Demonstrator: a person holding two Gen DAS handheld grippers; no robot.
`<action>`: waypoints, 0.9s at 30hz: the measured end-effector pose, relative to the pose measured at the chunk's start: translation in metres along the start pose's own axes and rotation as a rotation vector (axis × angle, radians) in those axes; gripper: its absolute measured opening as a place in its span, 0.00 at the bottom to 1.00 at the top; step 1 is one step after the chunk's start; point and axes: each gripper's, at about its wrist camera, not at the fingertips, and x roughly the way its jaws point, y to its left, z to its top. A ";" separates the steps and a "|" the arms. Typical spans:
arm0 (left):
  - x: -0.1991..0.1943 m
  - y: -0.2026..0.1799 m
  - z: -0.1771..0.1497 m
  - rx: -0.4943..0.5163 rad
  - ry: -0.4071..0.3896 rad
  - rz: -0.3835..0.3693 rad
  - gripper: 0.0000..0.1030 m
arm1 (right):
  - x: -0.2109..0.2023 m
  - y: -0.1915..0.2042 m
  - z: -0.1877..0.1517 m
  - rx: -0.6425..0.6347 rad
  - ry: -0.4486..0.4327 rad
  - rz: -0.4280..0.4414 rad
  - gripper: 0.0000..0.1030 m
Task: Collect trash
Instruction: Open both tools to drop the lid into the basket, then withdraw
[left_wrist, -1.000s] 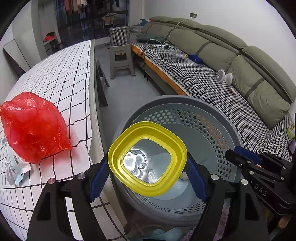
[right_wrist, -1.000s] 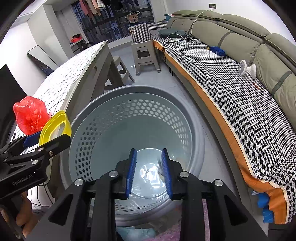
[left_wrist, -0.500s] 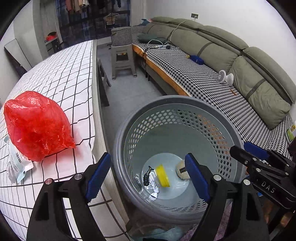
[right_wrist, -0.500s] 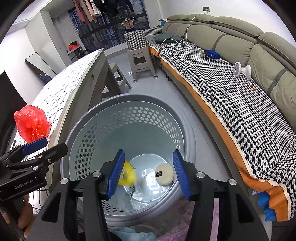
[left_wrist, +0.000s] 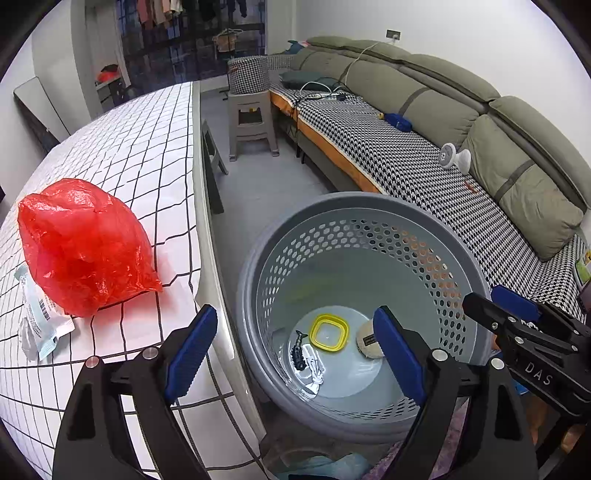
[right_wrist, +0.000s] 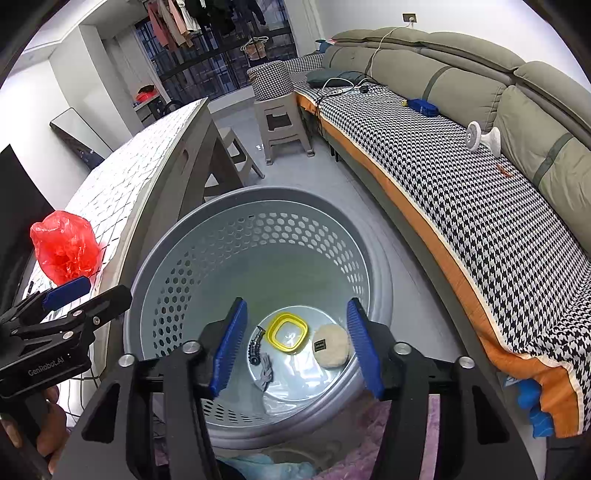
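Observation:
A grey perforated basket (left_wrist: 369, 206) (right_wrist: 192, 236) stands on the floor beside the table. At its bottom lie a yellow-rimmed container (left_wrist: 329, 332) (right_wrist: 287, 331), a round beige pad (left_wrist: 367, 343) (right_wrist: 330, 345), a small dark toy (left_wrist: 298, 352) (right_wrist: 255, 347) and crumpled clear plastic (left_wrist: 314, 376). My left gripper (left_wrist: 293, 350) is open and empty above the basket's near left rim. My right gripper (right_wrist: 297, 347) is open and empty over the basket. A red plastic bag (left_wrist: 83, 247) (right_wrist: 64, 245) and a white wrapper (left_wrist: 40, 325) lie on the checked table.
The checked table (left_wrist: 140, 155) is left of the basket. A long sofa (left_wrist: 406, 155) with a houndstooth cover runs along the right, holding a small white fan (left_wrist: 454, 157) and a blue object (left_wrist: 397, 122). A grey stool (left_wrist: 251, 122) stands beyond.
My left gripper opened and dropped the yellow-rimmed container, which now lies at the basket's bottom. My right gripper opened and released the beige pad. Both grippers have risen a little.

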 end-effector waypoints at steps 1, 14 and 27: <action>-0.001 0.001 0.000 -0.001 -0.003 0.003 0.84 | 0.000 0.000 0.000 0.000 -0.001 0.001 0.56; -0.022 0.029 -0.004 -0.069 -0.054 0.055 0.91 | -0.003 0.023 -0.001 -0.051 -0.024 0.056 0.63; -0.069 0.099 -0.016 -0.195 -0.160 0.165 0.93 | -0.011 0.085 0.007 -0.180 -0.076 0.154 0.69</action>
